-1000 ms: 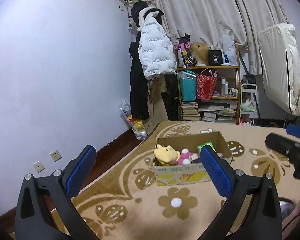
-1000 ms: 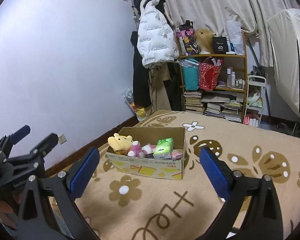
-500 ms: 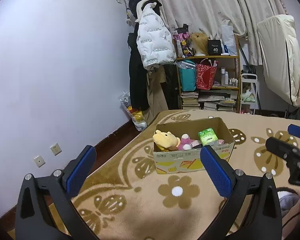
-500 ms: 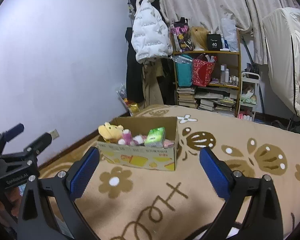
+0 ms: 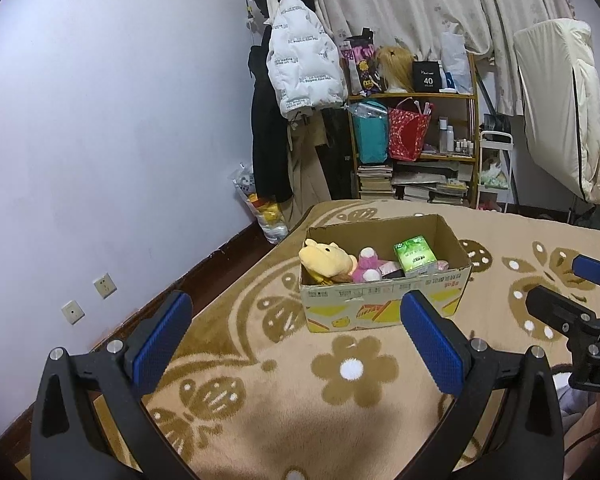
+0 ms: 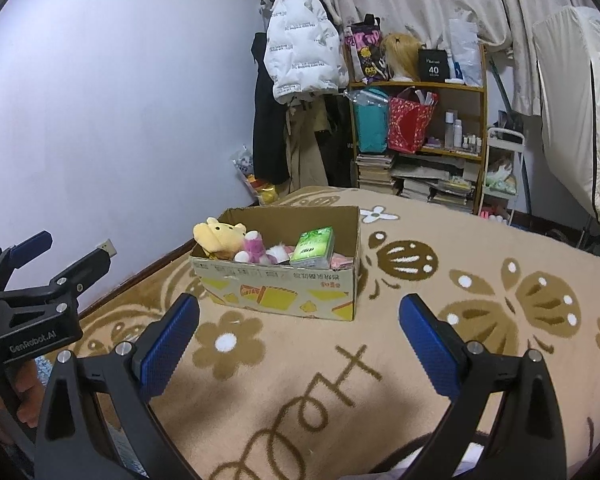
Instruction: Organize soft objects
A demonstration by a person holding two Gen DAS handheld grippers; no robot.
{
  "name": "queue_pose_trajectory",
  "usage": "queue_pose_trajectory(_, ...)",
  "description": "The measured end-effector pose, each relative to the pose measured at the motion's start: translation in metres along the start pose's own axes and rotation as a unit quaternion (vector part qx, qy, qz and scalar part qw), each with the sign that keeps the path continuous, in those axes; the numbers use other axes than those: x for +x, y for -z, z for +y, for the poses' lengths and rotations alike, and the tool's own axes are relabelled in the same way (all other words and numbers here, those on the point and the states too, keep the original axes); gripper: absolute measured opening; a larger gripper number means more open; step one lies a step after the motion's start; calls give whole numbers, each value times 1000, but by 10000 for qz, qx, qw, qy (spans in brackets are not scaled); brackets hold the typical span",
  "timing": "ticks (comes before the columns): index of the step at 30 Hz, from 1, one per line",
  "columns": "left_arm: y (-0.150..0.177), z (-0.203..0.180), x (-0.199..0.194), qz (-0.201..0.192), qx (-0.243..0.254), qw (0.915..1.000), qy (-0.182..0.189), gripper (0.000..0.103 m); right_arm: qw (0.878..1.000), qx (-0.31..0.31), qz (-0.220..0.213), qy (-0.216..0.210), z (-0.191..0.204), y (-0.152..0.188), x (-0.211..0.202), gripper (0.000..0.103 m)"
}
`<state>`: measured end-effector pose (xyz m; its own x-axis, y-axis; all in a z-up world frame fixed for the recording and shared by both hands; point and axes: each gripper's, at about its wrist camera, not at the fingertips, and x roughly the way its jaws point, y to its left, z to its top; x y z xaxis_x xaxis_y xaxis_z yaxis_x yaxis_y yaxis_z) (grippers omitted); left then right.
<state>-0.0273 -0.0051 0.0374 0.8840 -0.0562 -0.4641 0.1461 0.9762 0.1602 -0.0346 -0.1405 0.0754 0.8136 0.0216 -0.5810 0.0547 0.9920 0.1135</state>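
A flowered beige blanket [image 6: 440, 280] spreads over the bed, and a cardboard box [image 6: 284, 292] sits on it. Inside lie a yellow plush [image 6: 218, 236], a pink plush [image 6: 254, 250] and a green tissue pack [image 6: 314, 246]. Left gripper [image 5: 296, 340] and right gripper [image 6: 300, 336] hover before the box, fingers spread wide, empty.

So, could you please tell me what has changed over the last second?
Both views pitch downward: the cardboard box sits lower in frame and shows more of its inside. The left gripper and right gripper keep their jaws wide open, holding nothing. The yellow plush, pink plush and green packet lie unmoved in the box.
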Motion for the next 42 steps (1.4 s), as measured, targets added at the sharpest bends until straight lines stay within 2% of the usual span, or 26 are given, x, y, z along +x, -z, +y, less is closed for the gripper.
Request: queue_pose_trajectory(42,5,-7,8,160,210,9996,19,103,9999,62,87,22,-4,-1,4,103)
